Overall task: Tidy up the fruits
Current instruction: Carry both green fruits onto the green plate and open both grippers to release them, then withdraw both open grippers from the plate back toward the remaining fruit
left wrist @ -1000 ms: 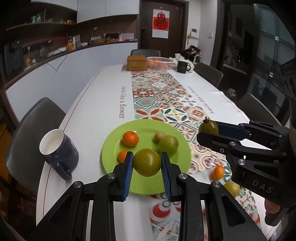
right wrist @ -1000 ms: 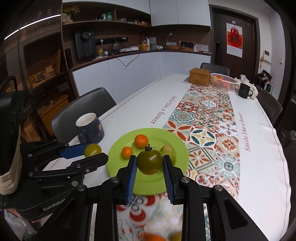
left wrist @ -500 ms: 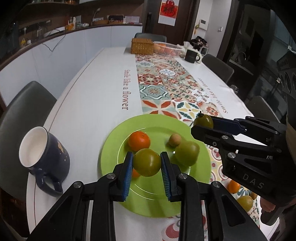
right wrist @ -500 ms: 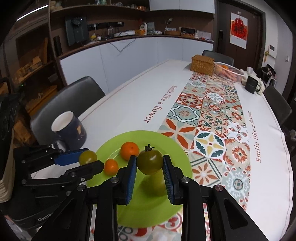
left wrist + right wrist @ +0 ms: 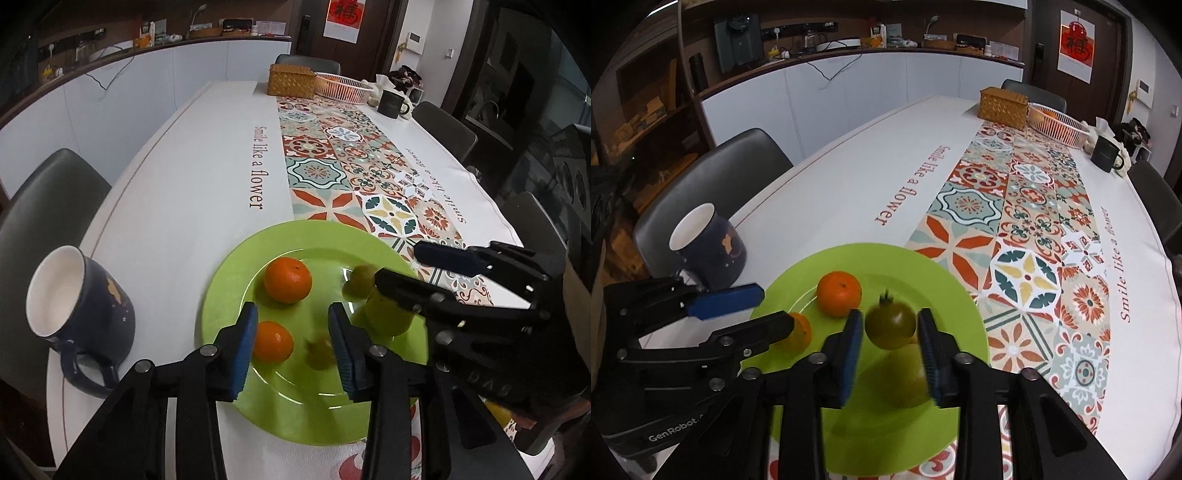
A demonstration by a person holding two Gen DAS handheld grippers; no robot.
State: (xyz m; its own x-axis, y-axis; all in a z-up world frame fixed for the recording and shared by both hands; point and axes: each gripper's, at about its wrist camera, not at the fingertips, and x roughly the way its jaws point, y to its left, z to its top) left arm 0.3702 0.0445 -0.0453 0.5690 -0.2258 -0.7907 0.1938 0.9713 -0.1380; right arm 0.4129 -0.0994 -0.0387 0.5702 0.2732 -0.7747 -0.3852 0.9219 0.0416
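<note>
The left tongs (image 5: 291, 339) are opening over the green plate (image 5: 229, 295), and a blurred green tomato (image 5: 319, 354) is lying free between their blue pads, close to the right one. The right tongs (image 5: 890, 343) are also opening; their stemmed green tomato (image 5: 891, 325) is sitting in the gap, with the pads no longer pressing it. Half a second ago both tongs were clamping their tomatoes above the plate. The left wrist view is showing a larger orange (image 5: 287, 280), a smaller orange (image 5: 272, 341) and a pale green fruit (image 5: 388, 314) partly behind the right tongs. Only the right wrist view is giving a sharp look at a tomato. A dark mug (image 5: 74, 317) is resting on the desk (image 5: 177, 206).
</note>
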